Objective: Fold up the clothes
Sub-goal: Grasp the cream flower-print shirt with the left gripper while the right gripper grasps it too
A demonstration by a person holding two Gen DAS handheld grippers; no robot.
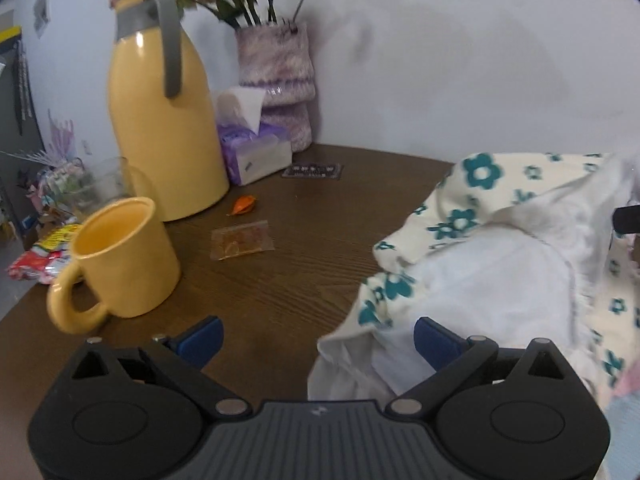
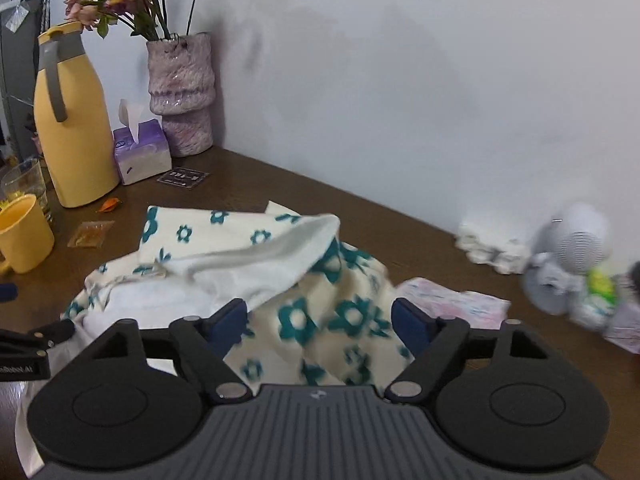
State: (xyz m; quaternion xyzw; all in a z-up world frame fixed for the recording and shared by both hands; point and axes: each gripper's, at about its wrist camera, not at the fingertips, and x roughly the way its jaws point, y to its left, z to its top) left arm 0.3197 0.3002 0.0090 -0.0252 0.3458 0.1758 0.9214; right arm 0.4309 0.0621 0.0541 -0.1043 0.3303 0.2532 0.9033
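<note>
A cream garment (image 1: pixel 500 280) with teal flowers and a white lining lies crumpled on the brown wooden table (image 1: pixel 300 220). In the right wrist view the same garment (image 2: pixel 240 248) is heaped mid-table, one white flap folded over the top. My left gripper (image 1: pixel 318 340) hovers at the garment's left edge, jaws wide apart; the cloth's hem lies by its right blue pad (image 1: pixel 436 340). My right gripper (image 2: pixel 320 328) is over the near side of the heap, jaws apart, with flowered cloth showing between them but not pinched. The left gripper's body (image 2: pixel 24 344) shows at that view's left edge.
At the left stand a yellow jug (image 1: pixel 160 128), a yellow mug (image 1: pixel 124 256), a glass (image 1: pixel 108 180), a tissue box (image 1: pixel 256 148) and a vase of flowers (image 1: pixel 280 80). A small sachet (image 1: pixel 242 239) lies mid-table. A pink folded cloth (image 2: pixel 452 300) and a white fan (image 2: pixel 576 248) sit at the right.
</note>
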